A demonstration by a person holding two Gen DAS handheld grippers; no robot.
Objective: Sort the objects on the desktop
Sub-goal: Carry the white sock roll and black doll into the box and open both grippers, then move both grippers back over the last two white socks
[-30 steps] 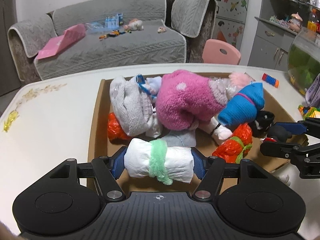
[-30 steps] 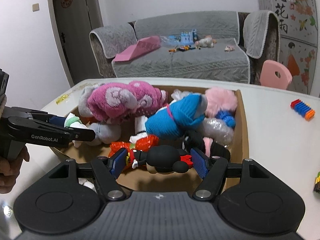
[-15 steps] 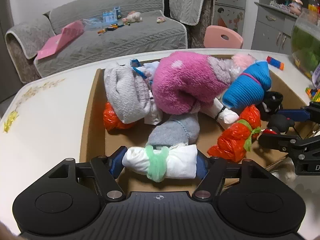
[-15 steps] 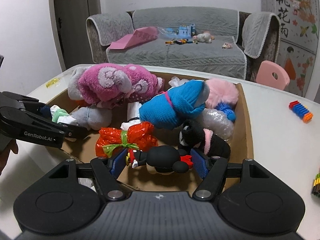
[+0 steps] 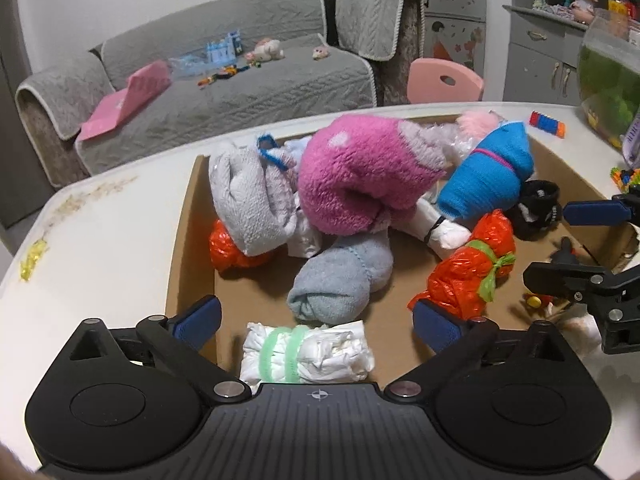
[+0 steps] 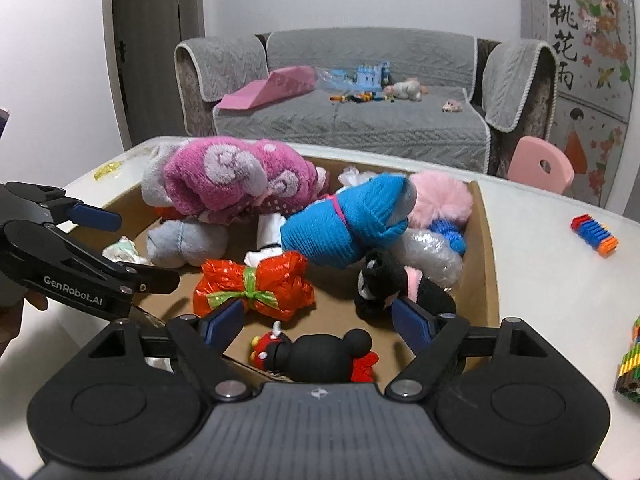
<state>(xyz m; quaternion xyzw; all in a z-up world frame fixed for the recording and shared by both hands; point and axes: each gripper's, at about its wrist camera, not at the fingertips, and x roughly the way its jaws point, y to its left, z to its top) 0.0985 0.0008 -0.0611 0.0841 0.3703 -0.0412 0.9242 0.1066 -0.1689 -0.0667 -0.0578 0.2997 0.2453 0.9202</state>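
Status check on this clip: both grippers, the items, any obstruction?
Left gripper and right gripper both opening, pads clear. White bundle and black mouse toy lying loose in cardboard box. Nothing obstructing.

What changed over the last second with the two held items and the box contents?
Both were let go. The left gripper is opening, and its white bundle with green bands now lies on the cardboard box floor. The right gripper is opening too, and the black mouse toy has dropped inside the box. The pink, blue and orange bundles stayed as they were.
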